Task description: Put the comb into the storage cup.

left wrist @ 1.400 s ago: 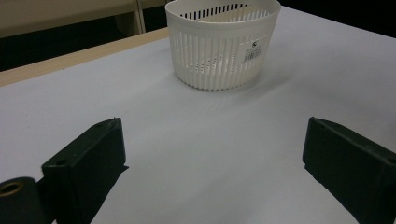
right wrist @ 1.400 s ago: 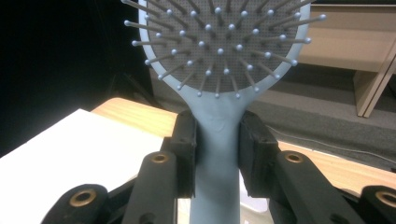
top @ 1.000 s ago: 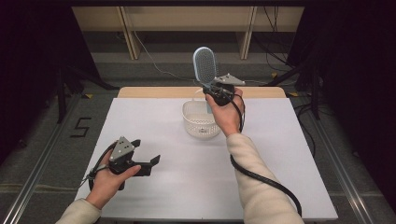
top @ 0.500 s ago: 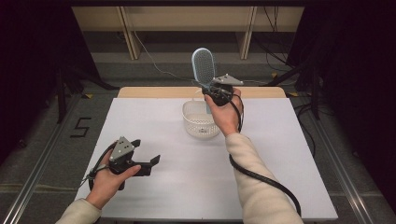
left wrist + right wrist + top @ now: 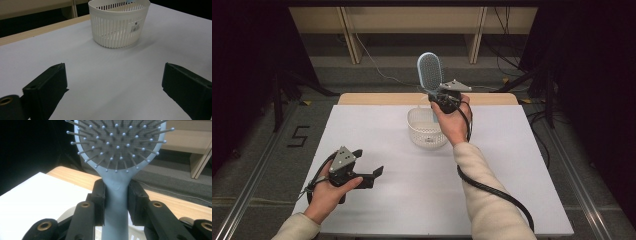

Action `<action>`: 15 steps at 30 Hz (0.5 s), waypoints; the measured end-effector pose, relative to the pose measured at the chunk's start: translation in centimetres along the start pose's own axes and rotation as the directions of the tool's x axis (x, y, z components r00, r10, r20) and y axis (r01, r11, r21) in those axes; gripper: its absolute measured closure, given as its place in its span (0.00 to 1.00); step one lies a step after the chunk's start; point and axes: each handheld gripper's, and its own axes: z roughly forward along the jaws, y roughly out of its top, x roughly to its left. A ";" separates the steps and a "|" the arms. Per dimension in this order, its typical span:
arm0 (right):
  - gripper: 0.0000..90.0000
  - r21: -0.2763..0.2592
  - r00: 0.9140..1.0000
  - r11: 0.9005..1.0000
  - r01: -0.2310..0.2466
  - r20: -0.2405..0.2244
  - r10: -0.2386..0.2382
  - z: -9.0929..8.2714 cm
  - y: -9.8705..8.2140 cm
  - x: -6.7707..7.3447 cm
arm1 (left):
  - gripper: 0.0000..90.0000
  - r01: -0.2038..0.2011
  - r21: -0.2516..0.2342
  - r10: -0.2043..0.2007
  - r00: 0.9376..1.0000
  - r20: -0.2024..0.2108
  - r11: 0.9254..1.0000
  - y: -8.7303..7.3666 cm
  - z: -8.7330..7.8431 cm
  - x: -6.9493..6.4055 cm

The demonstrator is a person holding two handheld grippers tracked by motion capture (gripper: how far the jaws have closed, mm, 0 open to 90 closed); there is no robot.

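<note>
white sheet covers the bench. at the near left the left claw rests on it, jaws spread and empty. farther, mid-bench, stands a white basket. above it the right claw clenches a blue hairbrush by its handle, head up.

My right gripper clamps the handle of a pale blue hairbrush, held upright above the white slotted basket, which stands on the white table.

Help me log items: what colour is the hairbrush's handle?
Light blue handle, clearest in the right gripper view.
</note>
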 end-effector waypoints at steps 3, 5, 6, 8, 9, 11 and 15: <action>0.78 0.002 1.000 1.000 0.001 -0.001 -0.001 0.1 0.0 0.0 | 0.06 0.000 -0.001 0.000 1.000 0.000 1.000 0.0 0.0 0.0; 0.78 0.002 1.000 1.000 0.001 0.000 -0.001 0.1 0.0 0.0 | 0.06 0.001 -0.001 -0.001 1.000 0.000 1.000 0.0 0.0 0.0; 0.78 0.003 1.000 1.000 0.000 0.000 0.000 0.1 -0.1 0.0 | 0.06 0.001 -0.001 -0.001 1.000 -0.001 1.000 0.0 0.0 0.0; 0.78 0.005 1.000 1.000 0.001 0.002 -0.001 0.1 -0.1 -0.1 | 0.06 0.001 -0.001 -0.001 1.000 0.000 1.000 0.0 0.0 0.0; 0.78 0.006 1.000 1.000 0.000 0.002 0.000 0.1 -0.1 -0.1 | 0.06 0.001 -0.002 -0.001 1.000 0.000 1.000 0.0 0.0 0.0; 0.78 0.007 1.000 1.000 -0.001 0.002 0.001 0.1 -0.2 -0.1 | 0.06 0.000 0.000 0.000 1.000 0.001 1.000 0.0 0.0 0.0; 0.78 0.010 1.000 1.000 0.001 0.002 -0.001 0.2 -0.2 0.0 | 0.06 0.000 0.000 0.000 1.000 0.001 1.000 0.0 0.0 0.0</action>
